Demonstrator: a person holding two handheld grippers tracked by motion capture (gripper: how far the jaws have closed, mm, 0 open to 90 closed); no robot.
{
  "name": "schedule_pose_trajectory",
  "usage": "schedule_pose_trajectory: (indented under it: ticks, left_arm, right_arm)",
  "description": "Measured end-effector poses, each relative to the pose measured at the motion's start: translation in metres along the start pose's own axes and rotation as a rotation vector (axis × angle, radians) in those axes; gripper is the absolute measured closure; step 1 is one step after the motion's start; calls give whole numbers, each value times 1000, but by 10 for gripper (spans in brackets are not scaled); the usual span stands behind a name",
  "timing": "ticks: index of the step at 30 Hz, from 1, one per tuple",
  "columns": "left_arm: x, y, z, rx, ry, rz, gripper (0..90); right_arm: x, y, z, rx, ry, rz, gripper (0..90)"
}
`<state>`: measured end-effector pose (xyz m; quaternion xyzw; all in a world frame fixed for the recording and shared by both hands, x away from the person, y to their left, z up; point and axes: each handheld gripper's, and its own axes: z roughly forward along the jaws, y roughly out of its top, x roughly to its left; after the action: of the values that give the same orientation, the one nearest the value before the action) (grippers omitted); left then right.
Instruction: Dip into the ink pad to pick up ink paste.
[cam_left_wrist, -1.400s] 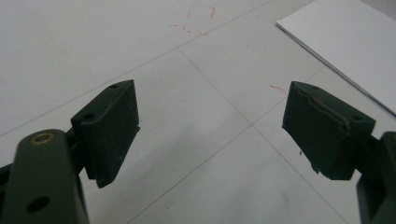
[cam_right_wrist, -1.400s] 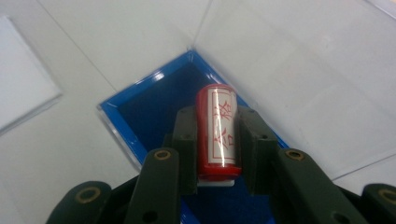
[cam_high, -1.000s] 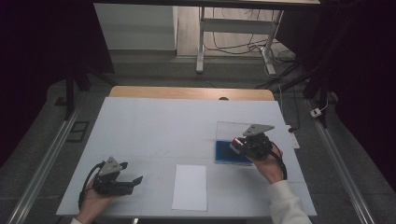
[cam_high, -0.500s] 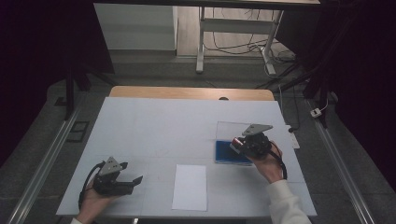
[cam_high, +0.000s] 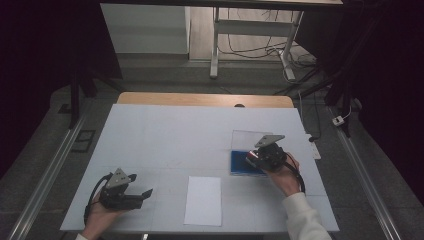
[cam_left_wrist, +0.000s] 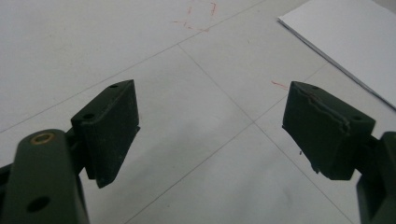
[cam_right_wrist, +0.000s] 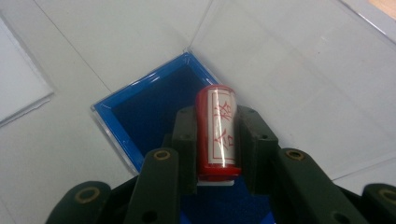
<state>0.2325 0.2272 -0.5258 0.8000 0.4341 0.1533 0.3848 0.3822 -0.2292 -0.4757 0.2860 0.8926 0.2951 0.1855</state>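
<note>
My right gripper (cam_right_wrist: 218, 144) is shut on a red cylindrical stamp (cam_right_wrist: 218, 133) with a white label and red characters. It holds the stamp just above a blue ink pad (cam_right_wrist: 149, 107) in a clear case whose lid (cam_right_wrist: 299, 70) lies open flat. In the high view the right gripper (cam_high: 256, 157) sits at the pad (cam_high: 241, 164), right of centre. My left gripper (cam_high: 144, 196) rests at the near left of the table, pointing right, jaws wide apart. Its pads (cam_left_wrist: 112, 126) hold nothing, with bare table between them.
A white sheet of paper (cam_high: 203, 200) lies at the near middle of the white table (cam_high: 170, 135), and its corner (cam_left_wrist: 345, 37) lies beyond the left jaws. The table's wooden far edge (cam_high: 200, 99) borders a dark floor with cables.
The right gripper has shifted very slightly over the ink pad with the stamp in it. The left gripper has stayed still.
</note>
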Motion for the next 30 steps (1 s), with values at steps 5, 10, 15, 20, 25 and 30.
schedule_pose_trajectory:
  ticks: [5,10,15,20,25,30]
  left_arm:
    - [0,0,0,2,1,1,190]
    - [0,0,1,5,-1,1,190]
    - [-1,0,1,7,-1,2,190]
    - [-1,0,1,8,-1,2,190]
    - [-1,0,1,8,-2,3,190]
    - [-1,0,1,7,-5,2,190]
  right_arm:
    - [0,0,1,4,-3,-3,706]
    - [-2,-1,1,4,5,4,706]
    - [-2,0,2,17,6,11,707]
    - [-1,1,3,27,-1,6,708]
    - [2,1,5,46,-15,-5,709]
    - [1,0,6,41,-10,14,710]
